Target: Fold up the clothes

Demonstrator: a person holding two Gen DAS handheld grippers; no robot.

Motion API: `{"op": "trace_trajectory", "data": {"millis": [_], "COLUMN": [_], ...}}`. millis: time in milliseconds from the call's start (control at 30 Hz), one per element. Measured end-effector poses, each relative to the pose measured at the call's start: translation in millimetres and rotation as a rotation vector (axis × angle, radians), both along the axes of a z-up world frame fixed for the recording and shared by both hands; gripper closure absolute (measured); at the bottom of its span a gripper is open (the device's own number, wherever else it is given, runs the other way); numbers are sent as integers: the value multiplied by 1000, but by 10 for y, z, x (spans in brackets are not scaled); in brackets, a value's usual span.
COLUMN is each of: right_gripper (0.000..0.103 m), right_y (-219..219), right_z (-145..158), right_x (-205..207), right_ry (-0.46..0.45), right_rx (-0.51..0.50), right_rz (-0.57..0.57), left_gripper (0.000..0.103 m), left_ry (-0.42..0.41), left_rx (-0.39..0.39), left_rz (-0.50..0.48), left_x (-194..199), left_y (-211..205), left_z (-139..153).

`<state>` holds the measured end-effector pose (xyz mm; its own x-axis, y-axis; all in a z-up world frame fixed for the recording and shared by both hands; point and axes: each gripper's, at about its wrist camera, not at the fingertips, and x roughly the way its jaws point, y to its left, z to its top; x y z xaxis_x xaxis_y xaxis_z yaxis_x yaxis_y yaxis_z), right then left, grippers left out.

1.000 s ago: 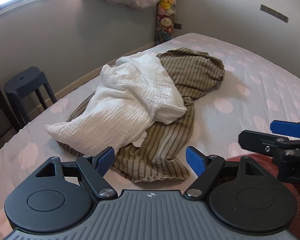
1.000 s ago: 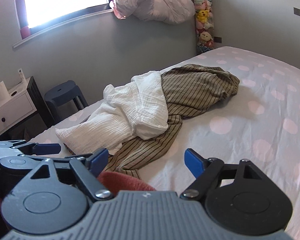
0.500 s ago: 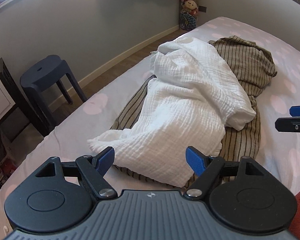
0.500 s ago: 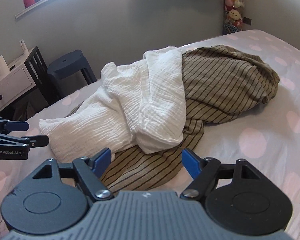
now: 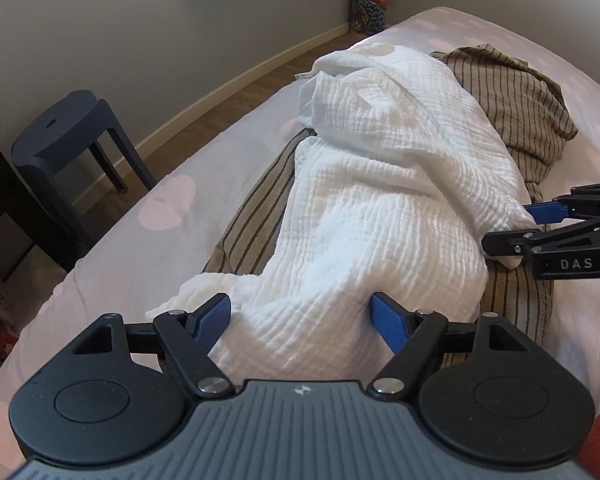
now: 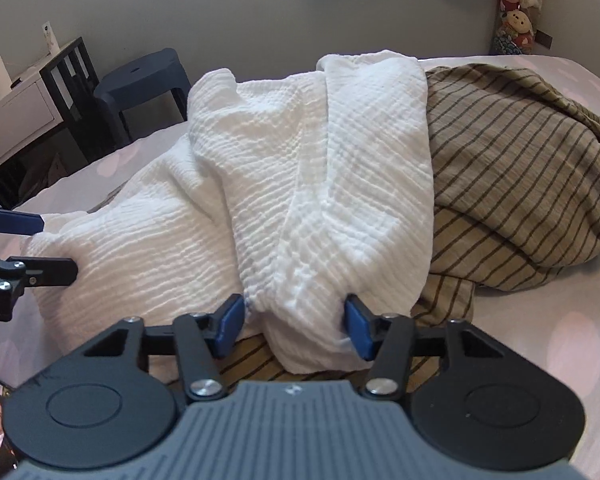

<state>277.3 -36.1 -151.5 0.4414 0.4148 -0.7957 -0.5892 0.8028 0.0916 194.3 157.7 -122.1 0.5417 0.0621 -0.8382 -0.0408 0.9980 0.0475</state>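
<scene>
We see our left gripper (image 5: pixel 302 322) with its jaws wide, just closing a little, around the near end of the white crinkled garment (image 5: pixel 384 208), pads not pressing it. That garment lies over a striped olive garment (image 5: pixel 512 96) on the dotted bedsheet (image 5: pixel 148 248). At three o'clock our right gripper (image 5: pixel 512 232) has the white cloth's edge between its fingers; at nine o'clock stands a dark stool (image 5: pixel 60 128).
</scene>
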Motion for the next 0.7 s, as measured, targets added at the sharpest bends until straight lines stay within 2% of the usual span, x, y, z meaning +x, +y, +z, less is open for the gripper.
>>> {"op": "trace_trajectory", "data": {"millis": [33,67,100,133,200,300,500,700], "right_gripper": [59,67,74,76,81,83,86,87], "right_y": [-1,-9,-28,-51,-113,-187,-378,-833], "right_z": [-9,-10,1,19,95,270,713,1105], "right_x": [14,23,21,17,-21,-133,-399,-728], "right_ry": [0,-3,-8,-14,-33,-85,-208,-307], "right_rx": [3,8,16,28,62,98,155,176], "right_rz": [-6,-12,-19,-26,-40,-56,-123,-225], "left_gripper": [38,42,53,66,80,92,98,99], "left_ry": [3,7,14,22,33,23,-48,-136], "left_rx": [12,18,5,-9,-75,-124,-201,-294], "left_rz": [-23,-46,-68,-90,-105,-117,-155,-188], "left_x": [16,26,39,53,68,48,-68,-196], "left_y": [-24,-45,-56,-66,-37,-18,-131,-462], "left_z": [1,6,14,21,41,110,342,609]}}
